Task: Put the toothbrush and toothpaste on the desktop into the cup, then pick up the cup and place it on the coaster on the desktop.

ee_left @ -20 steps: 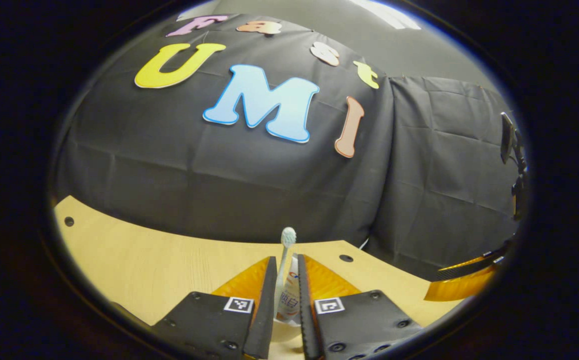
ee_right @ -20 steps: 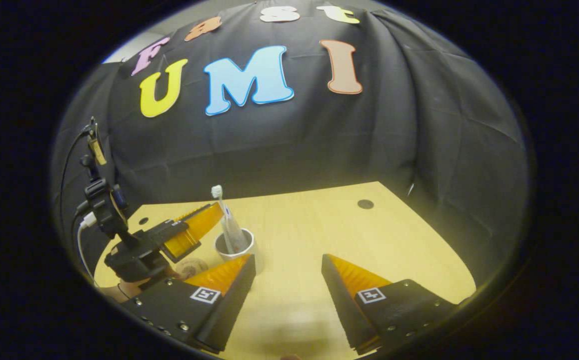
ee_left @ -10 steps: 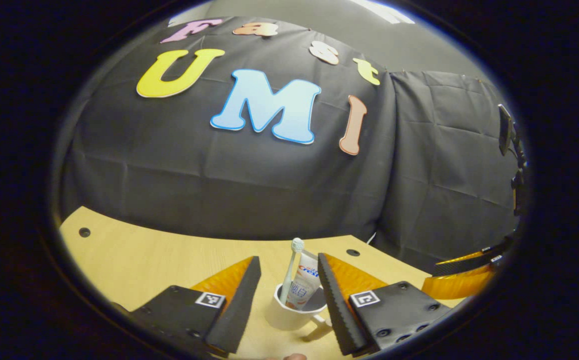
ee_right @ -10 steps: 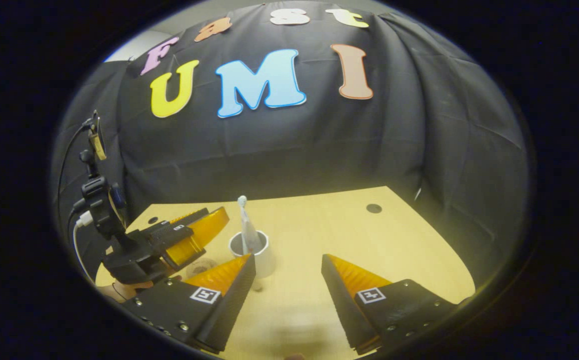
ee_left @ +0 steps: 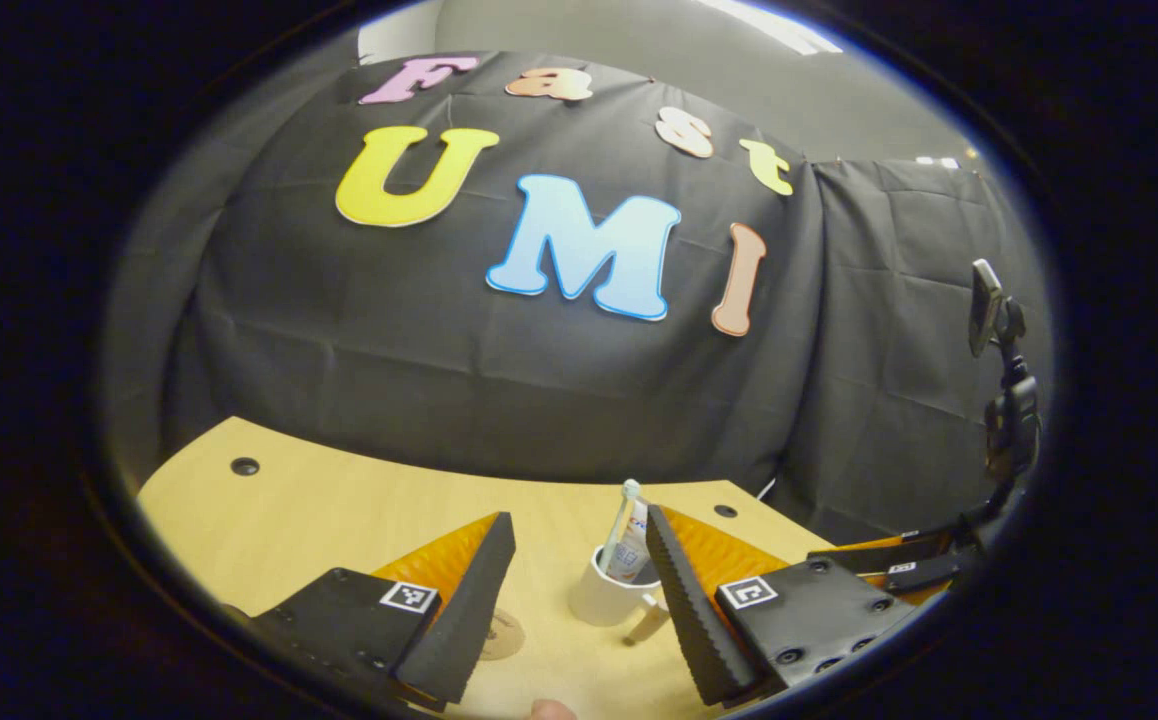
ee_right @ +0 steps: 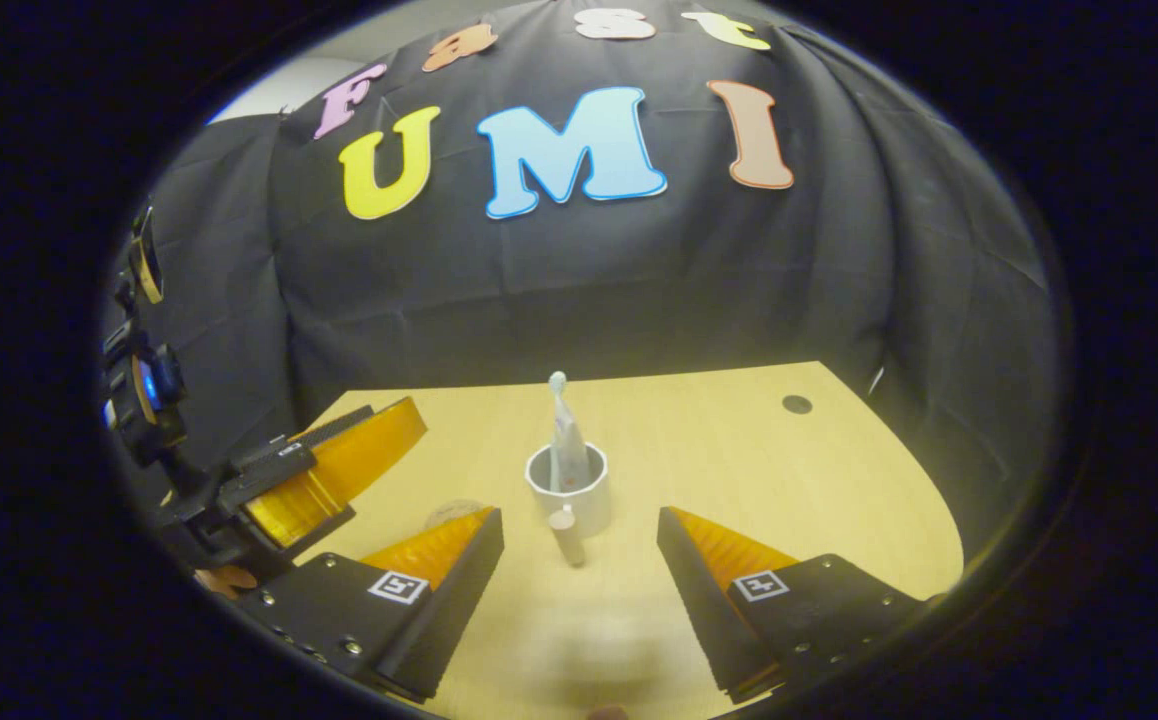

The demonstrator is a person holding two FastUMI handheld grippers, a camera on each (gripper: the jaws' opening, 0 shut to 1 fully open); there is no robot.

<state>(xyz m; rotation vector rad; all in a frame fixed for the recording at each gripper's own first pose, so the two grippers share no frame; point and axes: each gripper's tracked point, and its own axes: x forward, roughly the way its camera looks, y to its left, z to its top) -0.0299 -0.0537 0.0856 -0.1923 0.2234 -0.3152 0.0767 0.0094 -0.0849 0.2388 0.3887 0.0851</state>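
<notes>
you had your left gripper (ee_left: 579,600) clenched around the toothbrush (ee_left: 625,512) and toothpaste (ee_left: 633,550) a second ago; by this moment its fingers had released them and stood wide apart, and you had pulled the hand back from the cup (ee_left: 607,598). both items stood upright inside the cup, which rested on the counter (ee_left: 339,510) with its handle toward you. in the right gripper view the cup (ee_right: 569,485) sat between and beyond the fingers of your right gripper (ee_right: 579,560), which were spread open and held nothing. the coaster (ee_left: 497,634) lay on the counter just beside the cup, partly hidden behind your left finger, and the cup was not on it yet. so the filling step looked done, and what remained, as i judged it, was gripping the cup and setting it on the coaster without tipping the tall brush.
</notes>
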